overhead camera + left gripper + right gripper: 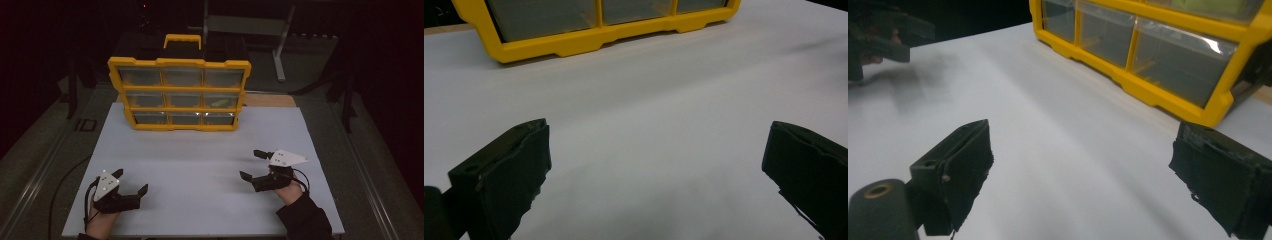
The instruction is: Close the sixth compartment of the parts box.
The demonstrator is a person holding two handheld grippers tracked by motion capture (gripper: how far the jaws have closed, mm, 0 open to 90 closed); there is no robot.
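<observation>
A yellow organizer case (179,93) stands up on its edge at the far end of the white surface (200,165). It has a yellow frame and nine clear little drawers in three rows of three. A yellow handle (182,40) sticks up from its top. Something yellowish lies in the right drawer of the middle row (221,101), but it is too small to tell what it is.

The left gripper (131,181) is well in front of the case, near its left side, and low over the surface. A hand (102,220) holds it from behind. Its two black jaws are wide apart and hold nothing. In the left gripper view, the left gripper (656,165) points at the bottom edge of the case (589,30), with bare white surface (649,100) between them.

The right gripper (251,165) is also well in front of the case, near its right side. A hand in a dark sleeve (305,217) holds it. Its jaws are wide apart too, with nothing in them. In the right gripper view, the right gripper (1080,165) looks toward the right corner of the case (1158,55), and the clear drawers show up close. The left gripper (883,42) shows blurry and far off in the top corner there.

Neither gripper touches the case. The two grippers are well apart from each other.
</observation>
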